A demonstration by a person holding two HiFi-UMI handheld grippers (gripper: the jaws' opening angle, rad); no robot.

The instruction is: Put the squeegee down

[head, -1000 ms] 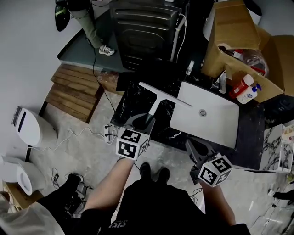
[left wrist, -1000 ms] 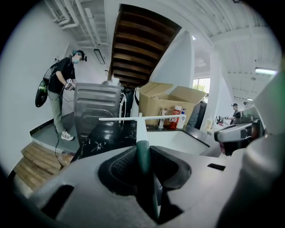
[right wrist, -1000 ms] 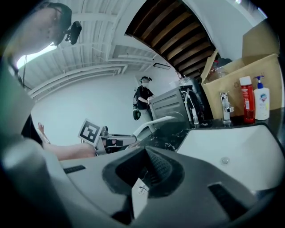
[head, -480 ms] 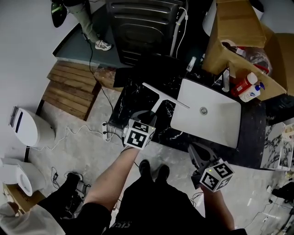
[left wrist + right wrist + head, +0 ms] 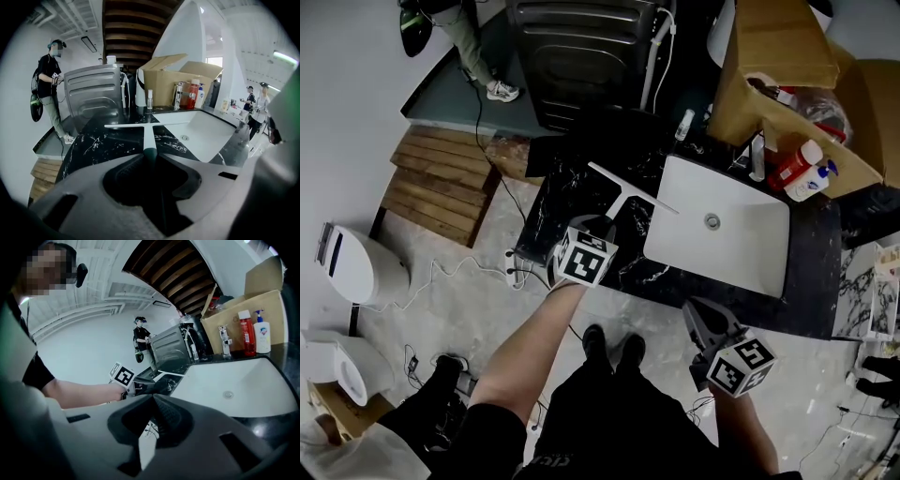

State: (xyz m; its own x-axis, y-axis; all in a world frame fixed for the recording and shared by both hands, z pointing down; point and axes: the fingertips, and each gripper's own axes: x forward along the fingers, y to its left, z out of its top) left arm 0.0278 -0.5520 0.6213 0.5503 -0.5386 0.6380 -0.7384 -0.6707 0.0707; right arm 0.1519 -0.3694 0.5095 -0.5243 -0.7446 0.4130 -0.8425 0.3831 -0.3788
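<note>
The squeegee (image 5: 625, 194) is gripped by its dark handle end in the left gripper (image 5: 150, 157). The fingers (image 5: 195, 163) are closed on the handle and kept apart only by its thickness. The white blade lies across the black bench (image 5: 567, 202), just beside the left rim of the sink (image 5: 741, 246), with its far tip at or over that rim. Whether the blade is already touching the bench cannot be told. The right gripper (image 5: 152, 398) is held near the front edge of the bench, well apart from the squeegee. Its fingers are brought together with nothing between them.

Likely faults from this position:

1. Drop from height. If the fingers are opened before blade and handle are both supported, the handle end is expected to fall and strike the stone, and the squeegee may bounce or turn.
2. Slide into the sink. If the blade tip is left resting on the rim, the squeegee may tilt and slip into the basin. The polished surface is judged to give little hold.
3. Overhang at the front. The handle points toward the front edge of the bench. If too much of it is left past that edge, the squeegee may tip to the floor.
4. Drag on withdrawal. If the gripper is pulled back before the fingers are clear of the handle, the squeegee may be carried along with it
</note>
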